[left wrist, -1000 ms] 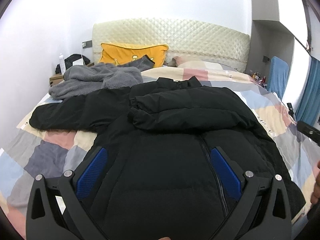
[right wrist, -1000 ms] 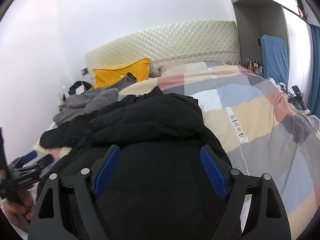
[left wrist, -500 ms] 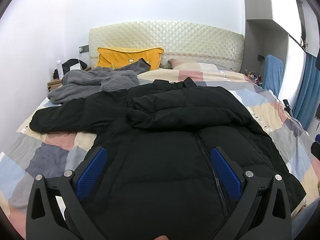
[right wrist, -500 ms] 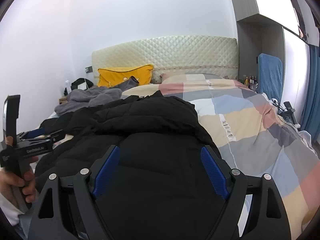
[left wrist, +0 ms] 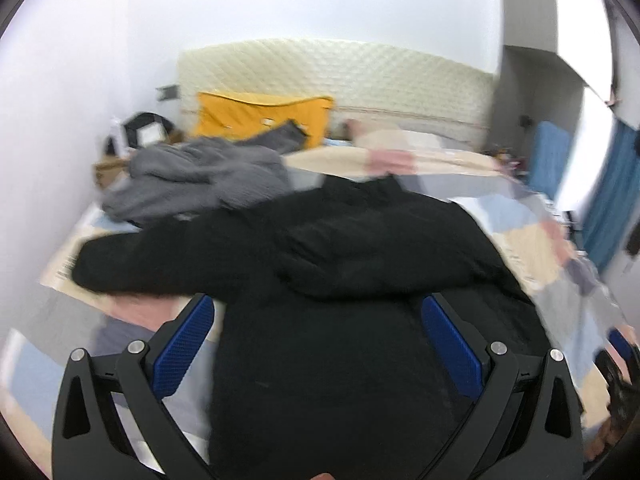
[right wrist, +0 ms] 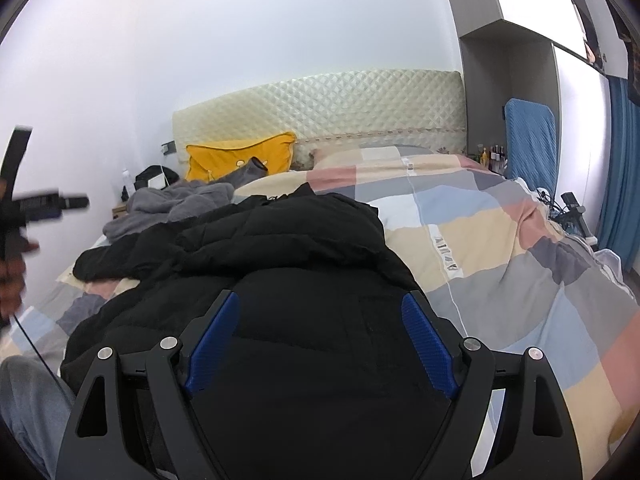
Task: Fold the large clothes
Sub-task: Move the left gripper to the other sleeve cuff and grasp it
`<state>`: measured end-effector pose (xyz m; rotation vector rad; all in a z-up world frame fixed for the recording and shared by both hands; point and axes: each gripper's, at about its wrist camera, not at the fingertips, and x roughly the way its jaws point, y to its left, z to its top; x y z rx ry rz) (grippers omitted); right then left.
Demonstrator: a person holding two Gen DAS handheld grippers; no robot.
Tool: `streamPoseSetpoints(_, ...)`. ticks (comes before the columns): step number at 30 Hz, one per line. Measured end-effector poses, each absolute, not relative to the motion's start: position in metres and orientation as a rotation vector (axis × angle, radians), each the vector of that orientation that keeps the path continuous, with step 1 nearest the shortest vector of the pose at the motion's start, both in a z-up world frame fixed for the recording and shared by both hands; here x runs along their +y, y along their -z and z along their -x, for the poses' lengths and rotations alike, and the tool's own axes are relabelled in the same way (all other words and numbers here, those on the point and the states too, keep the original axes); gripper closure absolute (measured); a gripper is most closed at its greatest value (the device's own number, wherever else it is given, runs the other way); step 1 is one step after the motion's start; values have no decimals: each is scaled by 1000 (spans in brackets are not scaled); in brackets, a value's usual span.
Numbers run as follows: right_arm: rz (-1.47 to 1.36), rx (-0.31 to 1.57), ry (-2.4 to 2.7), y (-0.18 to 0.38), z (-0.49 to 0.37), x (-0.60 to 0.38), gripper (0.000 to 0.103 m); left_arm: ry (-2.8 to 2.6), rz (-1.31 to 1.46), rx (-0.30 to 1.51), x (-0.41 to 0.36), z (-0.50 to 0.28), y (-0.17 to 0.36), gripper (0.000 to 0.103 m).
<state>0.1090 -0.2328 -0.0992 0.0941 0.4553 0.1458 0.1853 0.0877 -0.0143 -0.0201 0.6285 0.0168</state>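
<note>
- Right gripper nearest, jaws spread wide over the hem of the black puffer jacket, gripping nothing.
- Left gripper likewise jaws wide apart above the jacket, empty; view blurred.
- Jacket spread on the patchwork duvet, one sleeve folded across its chest, the other stretched out leftward.
- Beyond the jacket: grey fleece garment.
- Behind that: yellow pillow against the quilted headboard.
</note>
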Motion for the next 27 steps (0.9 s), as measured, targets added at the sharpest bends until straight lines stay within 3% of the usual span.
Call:
streamPoseSetpoints(5,-93,453,-146,100,-109,-233,20,-69,36,600,136,-202,-31,0)
streamPoseSetpoints(11,-86,444,-142,100,-108,-230,19,-117,113,643,199,-226,-48,0)
streamPoseSetpoints(17,-74,444,-136,101,-109,-224,19,-124,211,760,270,-257,-7,0)
streamPoseSetpoints(27,-52,481,-97,108,-120,-212,5,-187,605,803,408,-275,100,0)
